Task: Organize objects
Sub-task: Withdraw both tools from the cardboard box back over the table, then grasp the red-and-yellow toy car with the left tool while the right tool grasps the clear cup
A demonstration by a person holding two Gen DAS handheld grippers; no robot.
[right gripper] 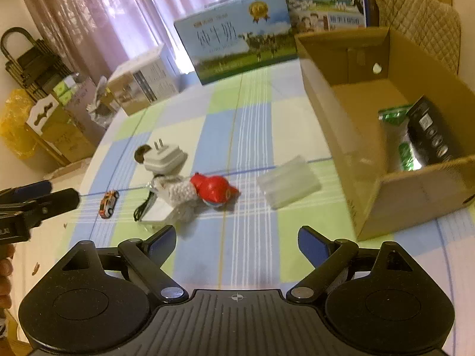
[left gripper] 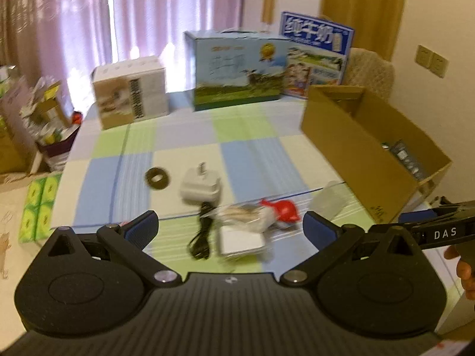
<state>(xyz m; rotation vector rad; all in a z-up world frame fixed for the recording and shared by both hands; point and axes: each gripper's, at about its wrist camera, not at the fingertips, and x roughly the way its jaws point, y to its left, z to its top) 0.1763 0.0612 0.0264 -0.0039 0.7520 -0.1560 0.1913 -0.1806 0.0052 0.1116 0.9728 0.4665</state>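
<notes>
L gripper: jaws apart, empty, hovering over clutter. R gripper: jaws apart, empty, near box front corner.

Loose items on table, left of box: charger, cord, red toy, clear case, toy car, dark ring. Box already holds bottle + green pack.

Risks (judgement):
- Charger, cord, wrapped bundle, toy touching/overlapping; grab one, drag others w/ it.
- Cord snags, trails.
- Toy round, may roll or slip out.
- Case clear, flat, hard to pinch.
- Both grippers near same pile; could collide.
- Frames blurred; aim may be off.
</notes>
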